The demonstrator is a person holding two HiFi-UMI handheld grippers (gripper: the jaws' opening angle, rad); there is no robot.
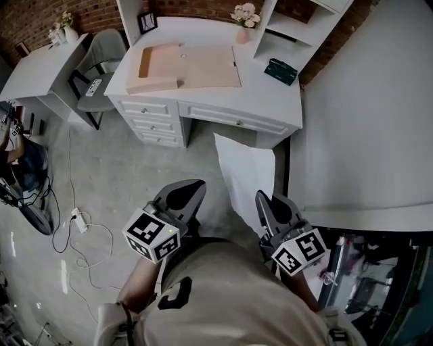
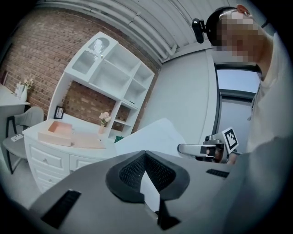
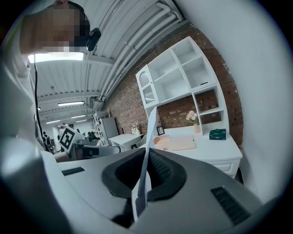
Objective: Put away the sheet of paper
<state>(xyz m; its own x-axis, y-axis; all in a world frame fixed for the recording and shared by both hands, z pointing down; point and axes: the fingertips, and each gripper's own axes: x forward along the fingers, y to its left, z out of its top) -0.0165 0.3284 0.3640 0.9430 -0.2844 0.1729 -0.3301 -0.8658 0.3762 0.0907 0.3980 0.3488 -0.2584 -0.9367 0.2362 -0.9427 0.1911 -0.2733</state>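
A white sheet of paper (image 1: 245, 177) hangs in the air in front of the white desk (image 1: 270, 101), with my right gripper (image 1: 264, 199) shut on its near corner. In the right gripper view the paper (image 3: 147, 151) runs edge-on between the pads. My left gripper (image 1: 193, 186) is level with it, a little to the left and apart from the paper, its jaws together with nothing in them. From the left gripper view the paper (image 2: 153, 136) shows beyond the tips. An open tan folder (image 1: 193, 65) lies flat on the desk top.
On the desk stand a pink flower vase (image 1: 245, 17), a dark green box (image 1: 280, 71) and a small picture frame (image 1: 147, 22). A grey chair (image 1: 101, 57) stands to its left. Cables and a power strip (image 1: 80, 221) lie on the floor. A large white panel (image 1: 372, 115) fills the right.
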